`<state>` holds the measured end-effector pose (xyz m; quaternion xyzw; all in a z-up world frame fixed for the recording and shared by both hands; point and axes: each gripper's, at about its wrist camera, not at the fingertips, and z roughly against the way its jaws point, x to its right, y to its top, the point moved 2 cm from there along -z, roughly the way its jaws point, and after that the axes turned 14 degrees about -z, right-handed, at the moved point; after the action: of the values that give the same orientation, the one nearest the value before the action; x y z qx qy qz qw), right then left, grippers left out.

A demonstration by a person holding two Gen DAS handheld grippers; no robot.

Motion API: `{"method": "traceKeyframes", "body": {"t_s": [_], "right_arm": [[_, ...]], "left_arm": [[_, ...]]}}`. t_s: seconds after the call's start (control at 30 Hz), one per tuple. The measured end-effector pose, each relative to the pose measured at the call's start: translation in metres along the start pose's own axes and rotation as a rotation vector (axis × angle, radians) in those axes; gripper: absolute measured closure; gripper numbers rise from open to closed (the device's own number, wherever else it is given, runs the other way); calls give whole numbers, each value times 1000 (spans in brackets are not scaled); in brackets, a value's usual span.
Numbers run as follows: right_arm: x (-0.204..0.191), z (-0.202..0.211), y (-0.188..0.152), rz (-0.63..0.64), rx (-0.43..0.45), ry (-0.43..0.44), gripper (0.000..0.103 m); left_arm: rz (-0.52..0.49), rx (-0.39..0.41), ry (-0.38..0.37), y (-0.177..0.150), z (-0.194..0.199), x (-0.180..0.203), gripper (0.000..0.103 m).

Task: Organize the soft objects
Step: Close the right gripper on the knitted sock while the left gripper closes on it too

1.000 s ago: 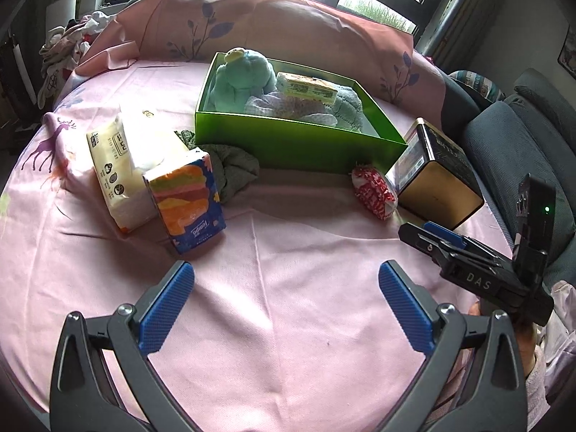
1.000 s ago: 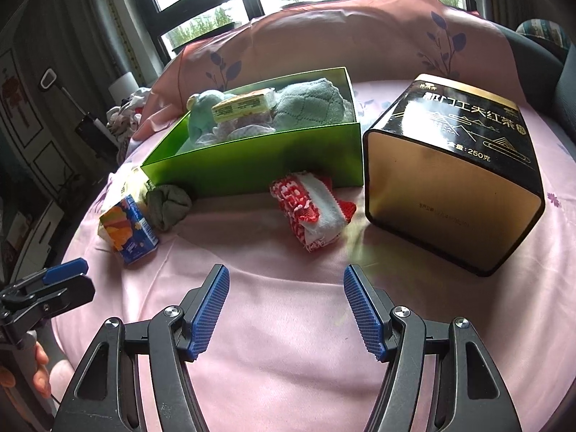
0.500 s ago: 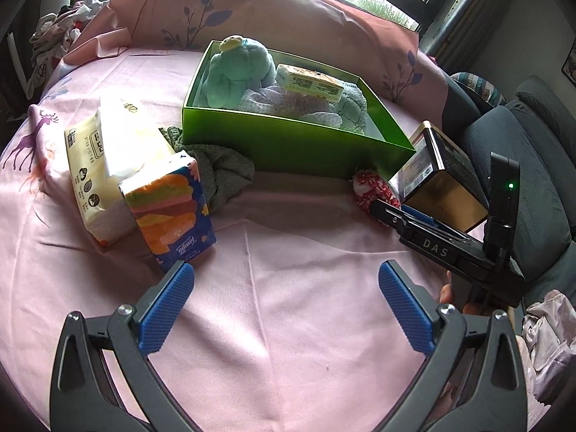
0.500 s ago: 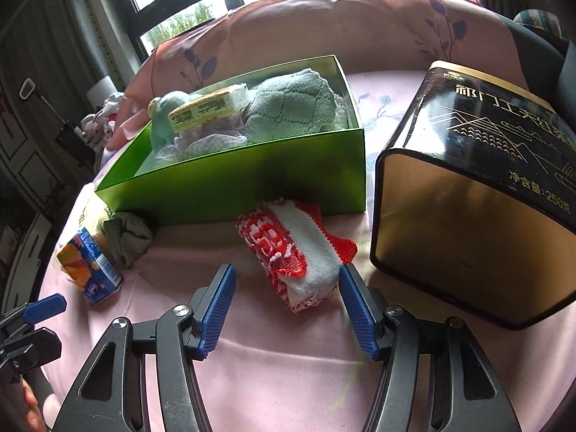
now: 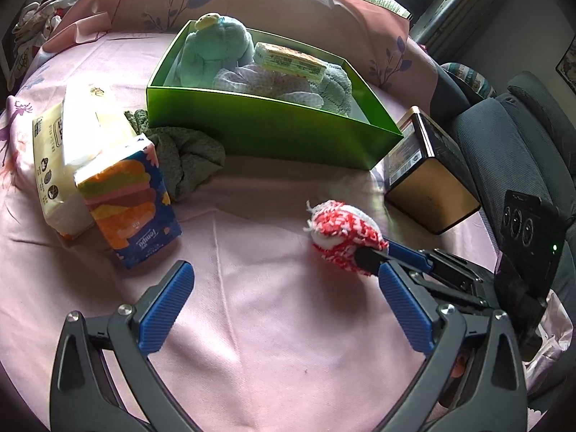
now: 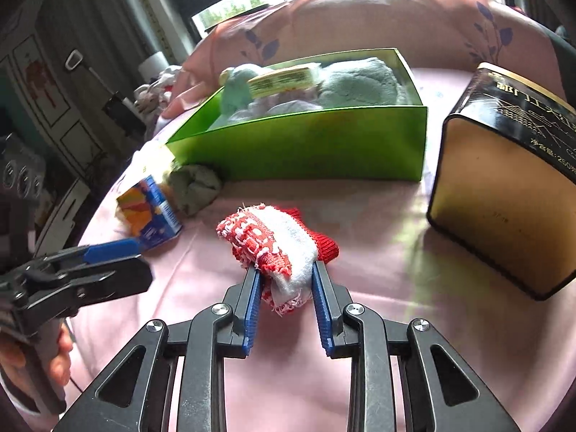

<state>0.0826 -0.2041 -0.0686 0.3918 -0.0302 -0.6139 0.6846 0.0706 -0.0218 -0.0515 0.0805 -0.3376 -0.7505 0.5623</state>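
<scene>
Your right claw (image 6: 284, 282) is closing its ribbed blue pads on the red-and-white knitted sock roll (image 6: 275, 248), a soft lumpy bundle with frayed edges, just in front of the glossy green box (image 6: 306, 147). That box holds a fuzzy teal plush (image 5: 212, 50). A boxy gold tin (image 6: 504, 194) stands right of the green box. Your left claw (image 5: 288, 309) gapes wide over pink cloth.

bare pink cloth (image 5: 273, 342) open in the near middle | green box (image 5: 273, 133) walls off the far side | black-and-gold tin (image 6: 504, 208) stands right | tissue packs (image 5: 129, 208) and grey cloth (image 5: 187, 165) crowd left
</scene>
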Motion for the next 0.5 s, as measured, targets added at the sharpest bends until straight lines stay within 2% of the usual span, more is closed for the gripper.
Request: {"method": "traceKeyframes", "body": {"t_s": [0.2, 0.3, 0.4, 0.47, 0.5], "right_arm": [[-18, 9, -26, 102, -54, 0, 74], [-15, 9, -33, 99, -76, -30, 63], [-7, 12, -35, 72, -82, -24, 58], [-4, 14, -35, 63, -77, -23, 57], [-2, 14, -36, 57, -80, -18, 57]], "left_arm": [[4, -14, -74, -7, -7, 11, 1], [22, -34, -99, -13, -13, 12, 2], [11, -43, -120, -18, -15, 16, 2], [-2, -38, -124, -18, -15, 19, 7], [-6, -40, -137, -18, -16, 21, 12]]}}
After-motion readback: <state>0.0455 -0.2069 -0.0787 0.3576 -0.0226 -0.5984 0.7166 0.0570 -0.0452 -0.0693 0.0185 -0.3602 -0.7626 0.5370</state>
